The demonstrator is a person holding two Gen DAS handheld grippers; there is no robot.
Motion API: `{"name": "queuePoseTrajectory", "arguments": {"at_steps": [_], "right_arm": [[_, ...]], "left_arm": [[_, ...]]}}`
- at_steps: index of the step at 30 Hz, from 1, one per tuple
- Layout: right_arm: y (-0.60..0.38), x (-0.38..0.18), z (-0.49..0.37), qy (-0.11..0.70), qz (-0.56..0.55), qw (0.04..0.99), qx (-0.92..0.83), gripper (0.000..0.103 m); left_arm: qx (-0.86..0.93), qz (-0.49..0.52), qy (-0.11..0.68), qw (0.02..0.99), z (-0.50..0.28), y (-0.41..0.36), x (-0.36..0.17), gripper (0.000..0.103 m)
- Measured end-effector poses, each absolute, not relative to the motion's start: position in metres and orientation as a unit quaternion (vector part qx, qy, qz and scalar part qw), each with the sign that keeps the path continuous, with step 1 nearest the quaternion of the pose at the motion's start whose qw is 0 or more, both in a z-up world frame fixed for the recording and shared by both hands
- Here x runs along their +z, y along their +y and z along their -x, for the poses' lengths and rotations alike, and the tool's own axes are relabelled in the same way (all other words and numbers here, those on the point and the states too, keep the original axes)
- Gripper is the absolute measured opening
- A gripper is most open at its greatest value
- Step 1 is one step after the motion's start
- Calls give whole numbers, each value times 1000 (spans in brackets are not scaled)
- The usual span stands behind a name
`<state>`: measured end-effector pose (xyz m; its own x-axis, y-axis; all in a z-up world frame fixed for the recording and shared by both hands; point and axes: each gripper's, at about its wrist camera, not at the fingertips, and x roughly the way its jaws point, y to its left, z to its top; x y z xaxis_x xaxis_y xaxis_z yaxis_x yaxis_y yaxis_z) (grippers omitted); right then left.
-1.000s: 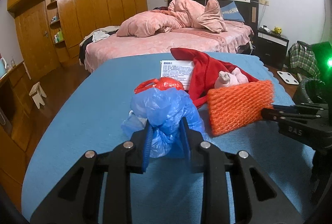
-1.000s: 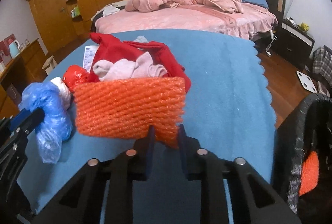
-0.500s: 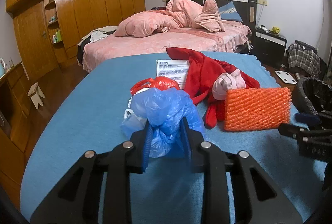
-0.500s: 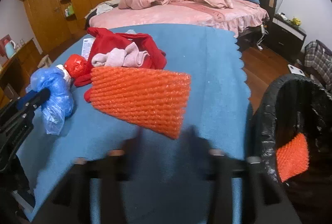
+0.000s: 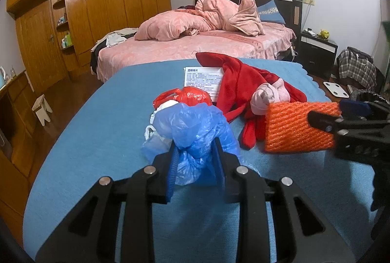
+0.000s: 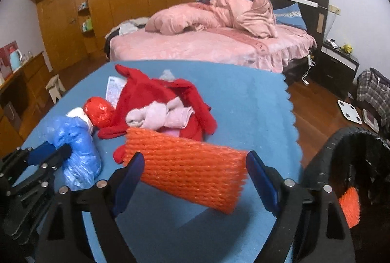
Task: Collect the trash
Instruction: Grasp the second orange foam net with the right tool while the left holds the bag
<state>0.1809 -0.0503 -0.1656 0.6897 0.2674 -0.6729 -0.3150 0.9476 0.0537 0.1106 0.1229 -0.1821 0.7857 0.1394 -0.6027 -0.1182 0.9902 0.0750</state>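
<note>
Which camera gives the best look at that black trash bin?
The right wrist view: the black trash bin shows its rim and inside, with an orange foam piece in it. The left wrist view catches only a sliver of rim behind the right gripper.

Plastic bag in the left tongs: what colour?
Blue, translucent. The plastic bag shows best in the left wrist view, pinched between the left tongs.

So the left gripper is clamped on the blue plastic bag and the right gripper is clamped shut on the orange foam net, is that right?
Not quite. The left gripper is clamped on the blue plastic bag, but the right gripper is open: the right wrist view shows its jaws spread wide, with the orange foam net between them.
</note>
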Motion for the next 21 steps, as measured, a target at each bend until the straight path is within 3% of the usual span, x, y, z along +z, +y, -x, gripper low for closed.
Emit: {"name": "queuePoseTrajectory", "arguments": {"at_steps": [7,11,15,17,21], "right_arm": [[-54,-196,-190,411,26,898,154,71],[-61,-197,-187,416,12,895,157,54],[-63,-199,-180,419,5,891,176,29],[-61,-198,-178,419,2,889,187,23],[-65,-189,-170,413,-15,889,199,20]], "left_arm": [[67,-13,326,943,-112,124,-184,27],[68,-14,330,942,-113,125,-185,27],[68,-16,331,941,-113,125,-185,27],[68,-17,331,941,-112,125,-185,27],[66,-16,327,943,-111,125,-184,27]]}}
